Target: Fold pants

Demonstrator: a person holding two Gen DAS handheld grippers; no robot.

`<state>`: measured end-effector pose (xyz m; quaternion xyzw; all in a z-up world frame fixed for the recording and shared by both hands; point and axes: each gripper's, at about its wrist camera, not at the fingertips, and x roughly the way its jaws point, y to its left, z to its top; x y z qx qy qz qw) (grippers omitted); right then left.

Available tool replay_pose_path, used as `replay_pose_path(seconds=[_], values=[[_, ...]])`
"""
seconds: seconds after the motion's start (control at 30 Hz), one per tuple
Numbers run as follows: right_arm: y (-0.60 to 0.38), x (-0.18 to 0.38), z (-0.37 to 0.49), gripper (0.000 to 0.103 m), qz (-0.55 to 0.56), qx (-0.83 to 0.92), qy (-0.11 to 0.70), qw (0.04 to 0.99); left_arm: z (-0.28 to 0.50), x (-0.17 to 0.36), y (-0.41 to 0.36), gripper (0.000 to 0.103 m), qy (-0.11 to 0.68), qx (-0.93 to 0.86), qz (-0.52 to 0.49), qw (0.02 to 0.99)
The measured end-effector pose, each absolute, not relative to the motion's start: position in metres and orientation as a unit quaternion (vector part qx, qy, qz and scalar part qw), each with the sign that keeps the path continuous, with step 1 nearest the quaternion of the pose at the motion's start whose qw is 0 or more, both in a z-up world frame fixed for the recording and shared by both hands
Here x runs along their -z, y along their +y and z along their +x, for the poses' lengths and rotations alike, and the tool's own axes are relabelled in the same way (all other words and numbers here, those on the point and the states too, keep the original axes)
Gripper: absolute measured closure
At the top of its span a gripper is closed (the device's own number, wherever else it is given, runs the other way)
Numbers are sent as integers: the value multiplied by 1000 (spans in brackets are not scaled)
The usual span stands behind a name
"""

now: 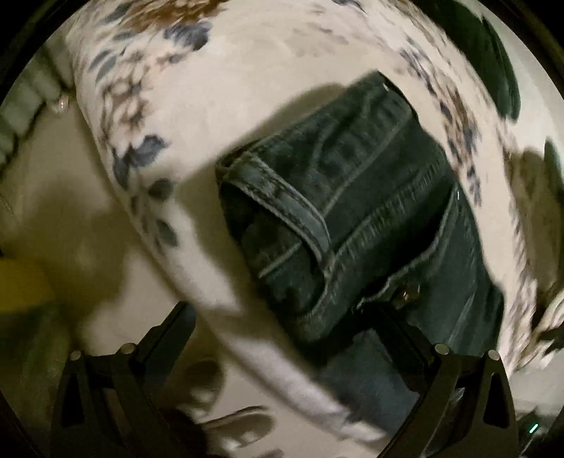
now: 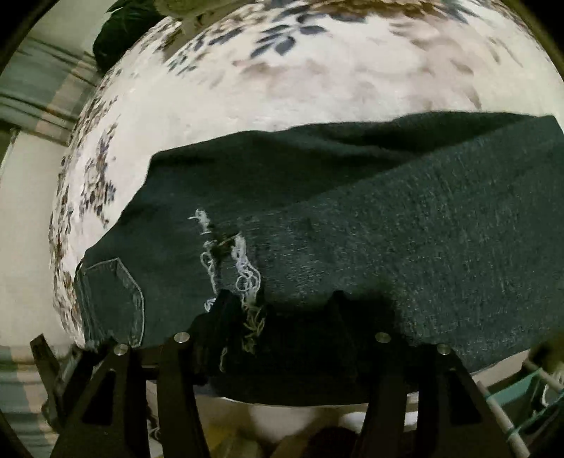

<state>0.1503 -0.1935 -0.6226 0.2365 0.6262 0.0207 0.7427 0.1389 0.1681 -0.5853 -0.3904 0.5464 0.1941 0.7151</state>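
Dark blue-green jeans lie on a white bed cover with a flower print. In the left wrist view their waistband end with a rivet button sits just ahead of my left gripper, whose fingers stand wide apart; the right finger overlaps the denim. In the right wrist view the jeans stretch across the bed, with a back pocket at left and a frayed tear. My right gripper sits at the near edge of the denim, fingertips over the fabric and apart.
The bed cover fills most of both views. A dark garment lies at the far right in the left wrist view. The bed's edge and pale floor show at left. A dark object lies at the bed's far left corner.
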Motion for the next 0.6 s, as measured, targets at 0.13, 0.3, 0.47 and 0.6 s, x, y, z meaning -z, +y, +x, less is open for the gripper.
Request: replay_pose_path(seconds=[0.13,0.3,0.47,0.6], values=[[-206,618,145,44,267,-24,623,735,142,586,168,0,510,-198,-412,729],[-210,605,151,44,275,-23,629,726,137,587,190,0,451,-229,-470,724],[-210,604,153,44,270,-19,634,724,142,575,195,36,380,-245,-486,748],[-210,599,155,44,271,-13,631,727,152,574,196,72,380,-243,-475,755]])
